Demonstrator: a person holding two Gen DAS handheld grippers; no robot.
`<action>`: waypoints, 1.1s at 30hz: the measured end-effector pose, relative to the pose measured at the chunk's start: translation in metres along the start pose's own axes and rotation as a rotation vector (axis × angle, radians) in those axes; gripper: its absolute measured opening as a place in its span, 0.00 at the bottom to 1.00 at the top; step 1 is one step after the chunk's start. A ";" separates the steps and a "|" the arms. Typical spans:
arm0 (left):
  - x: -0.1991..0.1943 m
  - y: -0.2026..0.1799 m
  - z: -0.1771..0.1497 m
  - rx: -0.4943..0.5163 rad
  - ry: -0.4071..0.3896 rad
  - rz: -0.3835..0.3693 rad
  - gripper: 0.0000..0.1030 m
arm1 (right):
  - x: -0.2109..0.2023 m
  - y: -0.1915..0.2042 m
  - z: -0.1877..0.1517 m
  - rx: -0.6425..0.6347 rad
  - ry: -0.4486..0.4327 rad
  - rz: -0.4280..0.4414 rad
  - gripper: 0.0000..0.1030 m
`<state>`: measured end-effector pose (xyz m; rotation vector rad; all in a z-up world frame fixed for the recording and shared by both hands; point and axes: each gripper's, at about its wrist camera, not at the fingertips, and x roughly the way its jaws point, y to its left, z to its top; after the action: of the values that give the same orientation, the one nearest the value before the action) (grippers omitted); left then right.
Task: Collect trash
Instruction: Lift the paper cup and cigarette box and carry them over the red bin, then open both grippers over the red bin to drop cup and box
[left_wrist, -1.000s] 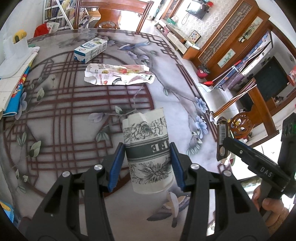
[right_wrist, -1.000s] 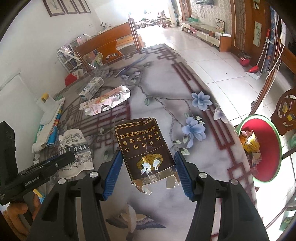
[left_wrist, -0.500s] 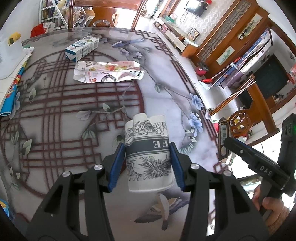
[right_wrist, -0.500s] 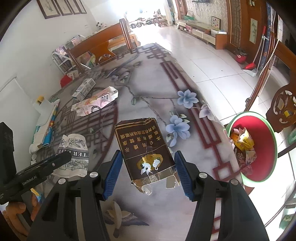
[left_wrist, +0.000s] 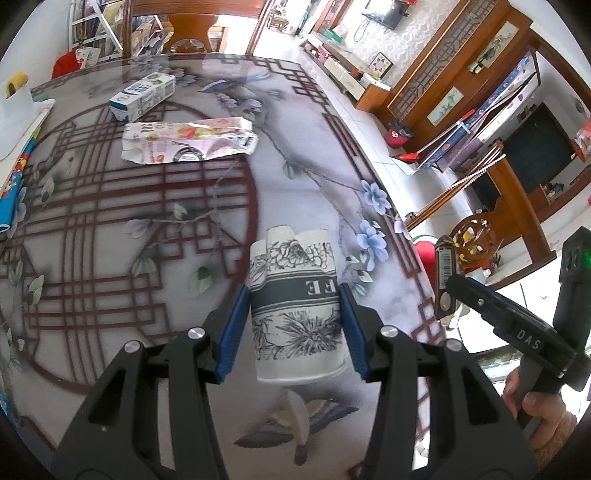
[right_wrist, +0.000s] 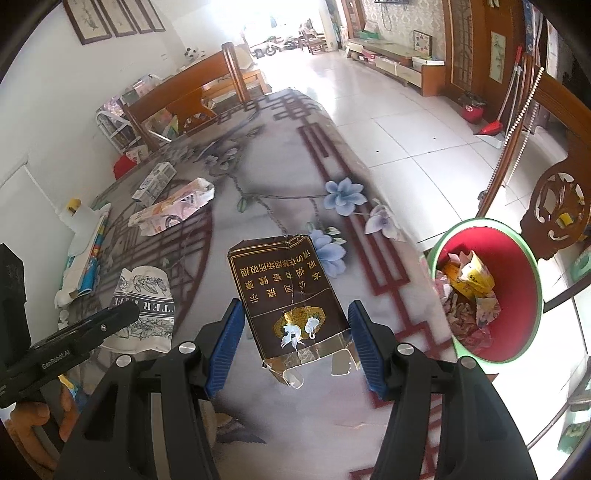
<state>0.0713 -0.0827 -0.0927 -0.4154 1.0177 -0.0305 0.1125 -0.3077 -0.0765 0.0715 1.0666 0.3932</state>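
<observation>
Carrying both loads toward the red bin (right_wrist: 517, 254) is the step, I judge: the left gripper (left_wrist: 293, 325) is clamping a crushed paper cup (left_wrist: 295, 306), the right gripper (right_wrist: 295, 336) a flattened brown carton (right_wrist: 286, 291), both over the patterned table (right_wrist: 280, 147) beside the bin. Keeping each squeeze firm until each piece is hanging above the bin's mouth is looking wise. From the left wrist, the bin is showing only as a red sliver. A milk box (left_wrist: 142, 96) and wrapper (left_wrist: 188, 142) are lying farther from the bin. The carton's far face is hidden.
</observation>
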 end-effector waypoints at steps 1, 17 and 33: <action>0.002 -0.002 0.000 0.003 0.002 -0.002 0.45 | -0.001 -0.004 0.000 0.005 -0.001 -0.002 0.55; 0.036 -0.074 0.007 0.068 0.019 -0.052 0.45 | -0.020 -0.084 0.001 0.094 -0.020 -0.055 0.55; 0.116 -0.210 0.022 0.220 0.103 -0.237 0.45 | -0.048 -0.211 0.005 0.300 -0.072 -0.149 0.55</action>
<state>0.1866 -0.2940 -0.1041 -0.3336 1.0494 -0.3767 0.1557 -0.5200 -0.0852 0.2701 1.0454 0.0934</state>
